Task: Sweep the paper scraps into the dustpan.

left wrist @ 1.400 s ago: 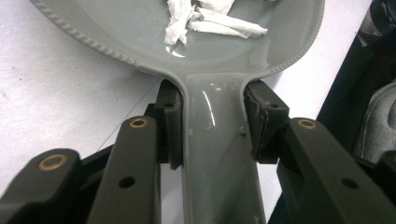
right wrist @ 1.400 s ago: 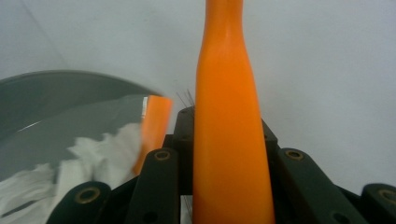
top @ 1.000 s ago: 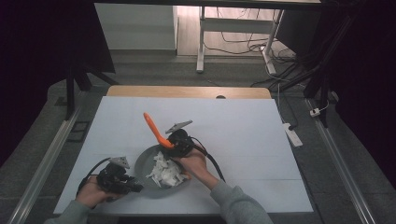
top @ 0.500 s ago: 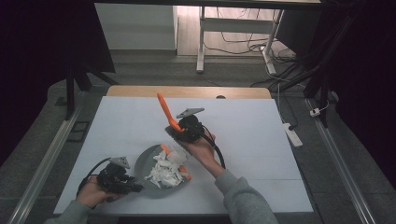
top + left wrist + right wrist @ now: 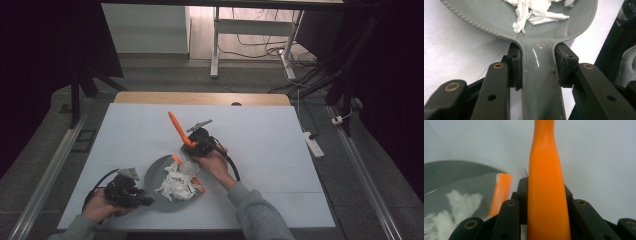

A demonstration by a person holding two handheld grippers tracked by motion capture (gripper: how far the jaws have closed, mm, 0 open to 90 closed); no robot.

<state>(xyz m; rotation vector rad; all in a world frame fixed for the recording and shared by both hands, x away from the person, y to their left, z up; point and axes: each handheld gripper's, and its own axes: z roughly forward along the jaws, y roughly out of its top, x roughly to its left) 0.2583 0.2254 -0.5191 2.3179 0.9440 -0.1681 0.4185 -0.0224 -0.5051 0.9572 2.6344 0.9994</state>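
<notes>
Two grips we are logging: left gripper pinching the grey dustpan's handle at seven o'clock on the table, right gripper clamping the orange brush handle at centre.

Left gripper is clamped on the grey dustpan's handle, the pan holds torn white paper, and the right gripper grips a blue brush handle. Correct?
Not quite: the brush handle in the right gripper is orange, not blue, as the right gripper view shows. The rest stands: the left gripper clamps the grey dustpan by its handle, with torn white paper in it.
</notes>
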